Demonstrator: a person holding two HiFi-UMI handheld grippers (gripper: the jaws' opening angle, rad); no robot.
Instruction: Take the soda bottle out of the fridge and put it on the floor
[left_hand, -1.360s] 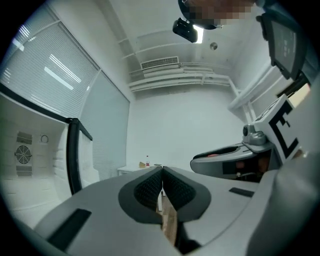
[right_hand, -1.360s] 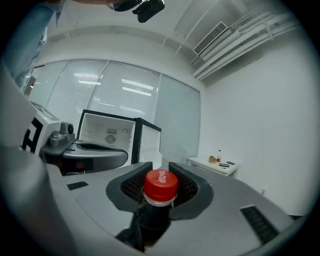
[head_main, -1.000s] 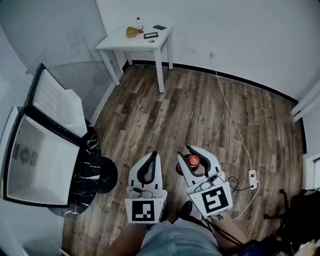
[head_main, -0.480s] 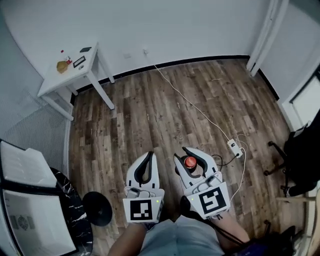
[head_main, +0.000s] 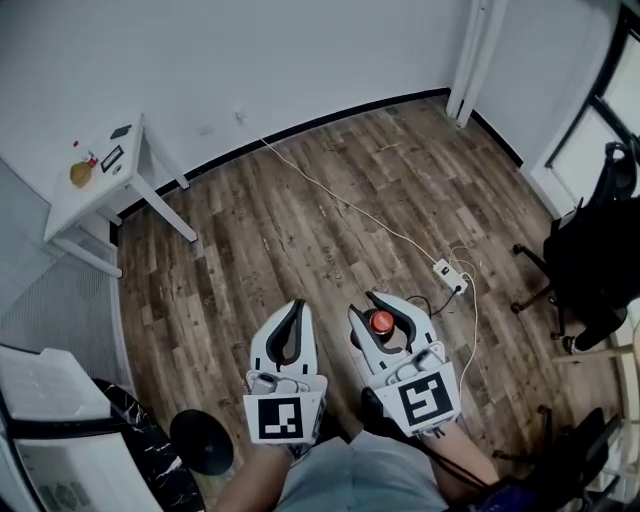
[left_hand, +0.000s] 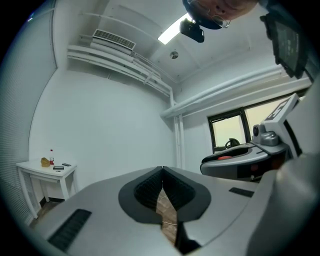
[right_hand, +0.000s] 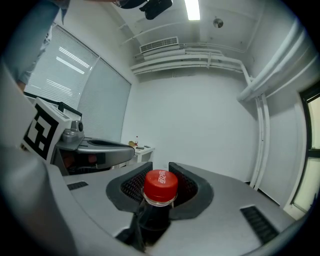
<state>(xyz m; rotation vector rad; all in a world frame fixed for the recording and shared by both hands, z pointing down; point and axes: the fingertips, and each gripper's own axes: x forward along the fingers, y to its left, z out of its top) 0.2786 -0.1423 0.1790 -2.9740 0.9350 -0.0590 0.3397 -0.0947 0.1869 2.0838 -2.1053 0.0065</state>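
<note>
A dark soda bottle with a red cap (head_main: 381, 322) stands upright between the jaws of my right gripper (head_main: 374, 298), which is shut on its neck. In the right gripper view the cap (right_hand: 160, 185) sits just under the jaw tips of the right gripper (right_hand: 160, 165), with the dark neck below. My left gripper (head_main: 297, 304) hangs beside it to the left, shut and with nothing in it; its tips meet in the left gripper view (left_hand: 162, 168). The open white fridge (head_main: 45, 478) is at the lower left corner, behind both grippers. Wooden floor (head_main: 300, 230) lies ahead.
A white side table (head_main: 95, 180) with small items stands at the left wall. A power strip (head_main: 445, 272) and its cable (head_main: 330, 195) lie on the floor just right of the bottle. A black chair (head_main: 590, 250) is at the right, a black round base (head_main: 200, 440) near the fridge.
The view has swung to the right: the fridge and the white table slid to the left edge, and a window wall and a chair came in. Both grippers kept their pose, bottle still held.
</note>
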